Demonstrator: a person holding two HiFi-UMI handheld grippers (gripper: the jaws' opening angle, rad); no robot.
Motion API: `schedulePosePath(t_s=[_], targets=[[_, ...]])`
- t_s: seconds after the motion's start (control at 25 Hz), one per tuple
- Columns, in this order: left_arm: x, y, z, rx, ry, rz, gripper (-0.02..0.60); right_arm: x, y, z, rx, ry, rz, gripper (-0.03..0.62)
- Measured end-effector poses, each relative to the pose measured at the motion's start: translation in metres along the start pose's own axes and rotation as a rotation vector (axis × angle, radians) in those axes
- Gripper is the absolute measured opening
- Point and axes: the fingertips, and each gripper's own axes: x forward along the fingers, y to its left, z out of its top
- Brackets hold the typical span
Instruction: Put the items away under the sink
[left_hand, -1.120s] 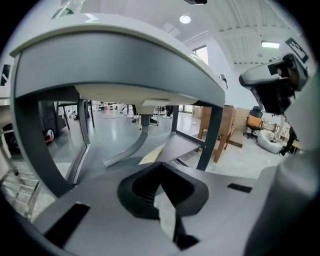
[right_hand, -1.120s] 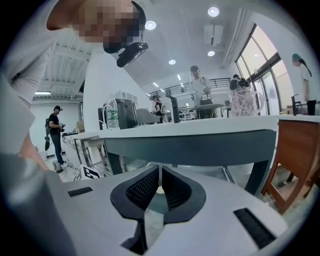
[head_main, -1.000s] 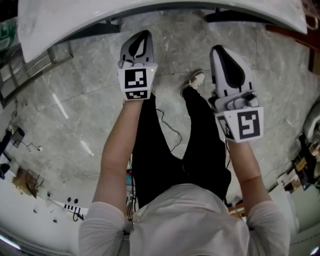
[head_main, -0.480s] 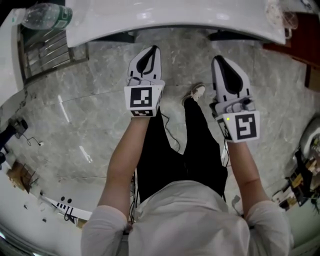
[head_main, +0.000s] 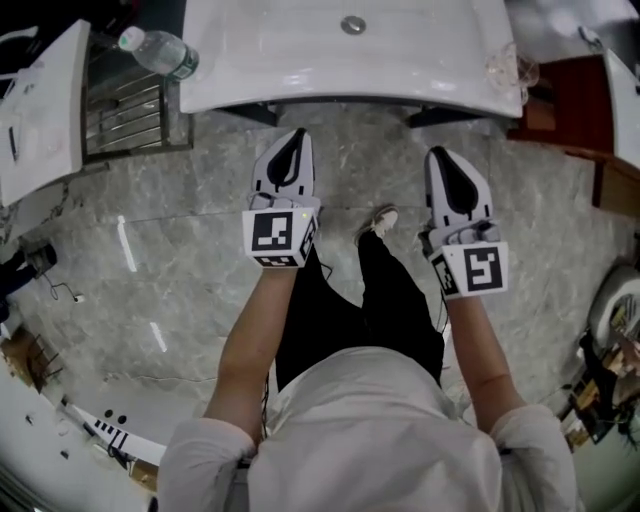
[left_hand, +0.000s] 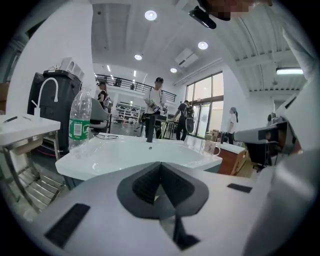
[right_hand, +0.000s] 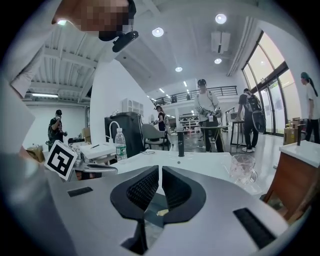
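Note:
A clear water bottle (head_main: 160, 52) with a green label stands at the left end of the white sink counter (head_main: 300, 70); it also shows in the left gripper view as the bottle (left_hand: 80, 120). A glass mug (head_main: 505, 68) sits at the counter's right end, and the right gripper view shows this mug (right_hand: 243, 170) too. A dark faucet (left_hand: 149, 132) rises at the basin. My left gripper (head_main: 297, 133) and right gripper (head_main: 437, 152) hover side by side in front of the counter, both shut and empty. The jaws meet in each gripper view, left gripper (left_hand: 160, 164) and right gripper (right_hand: 159, 168).
A metal rack (head_main: 130, 105) and a white table (head_main: 40, 100) stand left of the sink, a wooden cabinet (head_main: 560, 110) to its right. Eyeglasses (left_hand: 105, 136) lie on the counter. The person's legs and a cable are below over marble floor (head_main: 180, 230). Several people stand far behind.
Both grippers have risen, level with the counter's front. The head view has tilted forward, so the sink top, the bottle and the mug have come into sight.

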Motion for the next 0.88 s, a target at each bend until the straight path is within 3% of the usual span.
schedulePosePath(t_s=[0.88], targets=[[-0.092,-0.023,0.147,0.038,-0.195,0.031,0.003,-0.06,-0.031,0.11,0.028,-0.17,-0.023,0.044]])
